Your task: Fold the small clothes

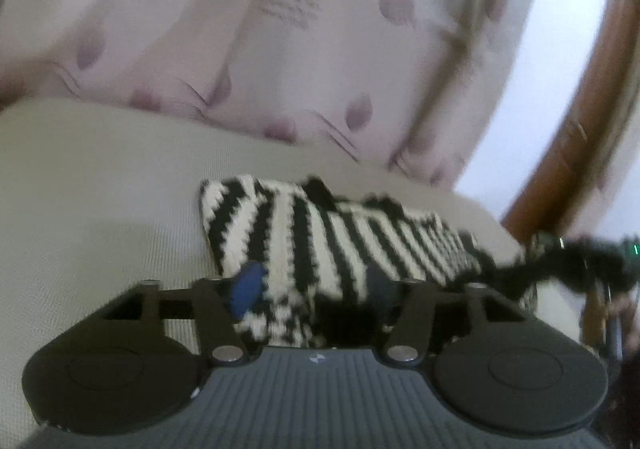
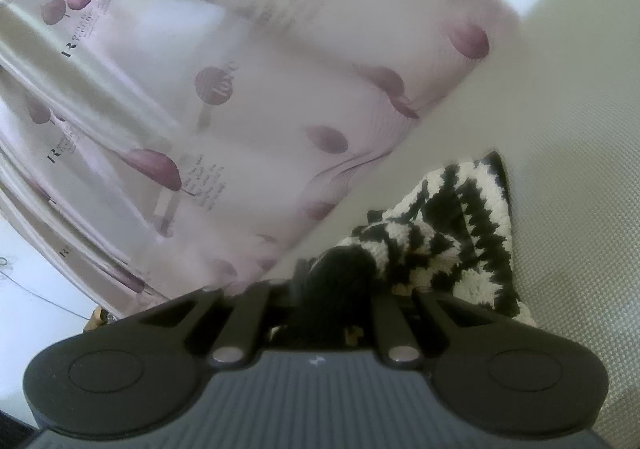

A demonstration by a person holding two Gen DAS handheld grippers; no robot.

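A small black-and-white striped knit garment (image 1: 320,233) lies stretched over a beige woven surface (image 1: 100,189). My left gripper (image 1: 312,289) has its blue pads (image 1: 248,287) closed on the garment's near edge. In the right wrist view the same garment (image 2: 452,233) bunches up between the fingers of my right gripper (image 2: 340,281), which is shut on its black edge. The right gripper also shows at the far right of the left wrist view (image 1: 580,261), holding the garment's other end. The fingertips of both are partly hidden by the fabric.
A white curtain with purple-red petal prints (image 2: 240,109) hangs right behind the beige surface (image 2: 580,189). A brown wooden frame (image 1: 592,109) and a bright white wall stand at the right in the left wrist view.
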